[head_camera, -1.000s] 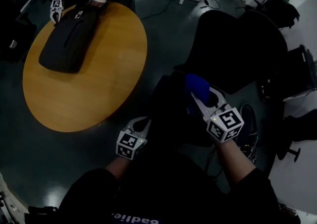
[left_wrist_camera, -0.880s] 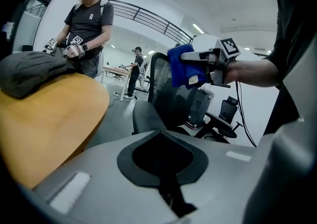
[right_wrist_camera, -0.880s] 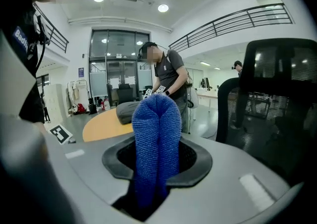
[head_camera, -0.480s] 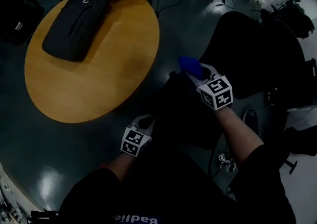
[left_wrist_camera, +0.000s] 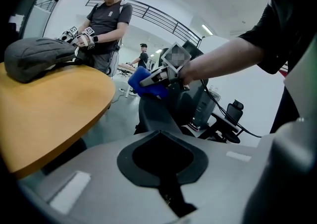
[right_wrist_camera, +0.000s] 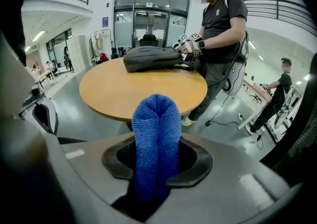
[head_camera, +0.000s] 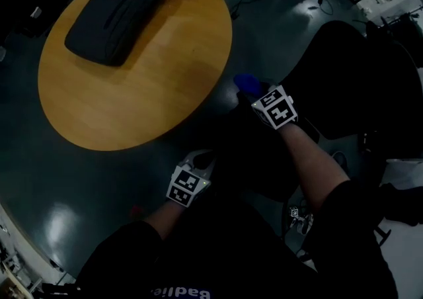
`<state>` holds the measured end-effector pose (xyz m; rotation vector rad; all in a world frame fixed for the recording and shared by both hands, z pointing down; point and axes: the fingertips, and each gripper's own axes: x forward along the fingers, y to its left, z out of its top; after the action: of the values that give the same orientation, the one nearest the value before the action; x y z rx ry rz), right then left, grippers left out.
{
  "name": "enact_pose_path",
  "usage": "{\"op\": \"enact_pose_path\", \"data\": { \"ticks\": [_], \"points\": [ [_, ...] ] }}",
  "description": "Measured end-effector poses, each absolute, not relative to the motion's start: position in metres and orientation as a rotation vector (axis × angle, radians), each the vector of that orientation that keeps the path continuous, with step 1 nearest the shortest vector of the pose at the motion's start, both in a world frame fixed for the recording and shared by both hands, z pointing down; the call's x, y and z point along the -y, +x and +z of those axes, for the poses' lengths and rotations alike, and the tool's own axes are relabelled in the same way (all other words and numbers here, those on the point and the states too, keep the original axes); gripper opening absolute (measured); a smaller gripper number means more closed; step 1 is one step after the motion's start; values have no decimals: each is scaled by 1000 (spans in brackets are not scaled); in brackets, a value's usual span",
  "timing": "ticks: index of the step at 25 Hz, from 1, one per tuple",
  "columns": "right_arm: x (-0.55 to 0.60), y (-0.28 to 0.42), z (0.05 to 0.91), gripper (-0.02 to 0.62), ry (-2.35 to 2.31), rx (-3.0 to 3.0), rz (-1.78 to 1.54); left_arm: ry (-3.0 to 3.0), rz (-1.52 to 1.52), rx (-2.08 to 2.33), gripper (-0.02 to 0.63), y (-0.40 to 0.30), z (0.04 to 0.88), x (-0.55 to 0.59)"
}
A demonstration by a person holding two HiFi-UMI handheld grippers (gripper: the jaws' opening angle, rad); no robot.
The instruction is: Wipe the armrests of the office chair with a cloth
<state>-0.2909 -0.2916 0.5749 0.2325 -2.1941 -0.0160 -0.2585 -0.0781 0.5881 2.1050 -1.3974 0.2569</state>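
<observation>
Cloth [right_wrist_camera: 156, 139]: blue, folded, clamped in right gripper [head_camera: 259, 94]; sits atop a dark part of the chair [head_camera: 350, 73], on its left side.
Left gripper [head_camera: 200, 161]: jaws together, nothing between; low, near chair's left side.
Table [head_camera: 132, 92]: round, wooden, left of chair.
Bag [head_camera: 115, 16]: dark, on table's far side from chair.
Person [right_wrist_camera: 218, 20]: beyond table, hands at bag.

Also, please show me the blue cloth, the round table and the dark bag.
blue cloth [right_wrist_camera: 156, 143]: right gripper view, middle of its folded front.
round table [head_camera: 139, 86]: head view, bare wooden top.
dark bag [head_camera: 115, 16]: head view, middle of its upper side.
</observation>
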Motion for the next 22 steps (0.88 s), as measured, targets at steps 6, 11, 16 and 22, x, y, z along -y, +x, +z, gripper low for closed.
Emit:
{"op": "enact_pose_path", "data": {
  "ticks": [6, 11, 16, 22],
  "points": [
    [279, -291, 601, 130, 251, 2181, 31, 2105, 229, 1408, 13, -263, 591, 76],
    [271, -294, 598, 130, 246, 2183, 33, 2110, 221, 1407, 13, -261, 591, 75],
    [258, -297, 595, 130, 229, 2191, 34, 2113, 222, 1408, 13, -262, 589, 74],
    [231, -305, 591, 130, 179, 2210, 39, 2111, 224, 1413, 13, -264, 590, 74]
  ]
}}
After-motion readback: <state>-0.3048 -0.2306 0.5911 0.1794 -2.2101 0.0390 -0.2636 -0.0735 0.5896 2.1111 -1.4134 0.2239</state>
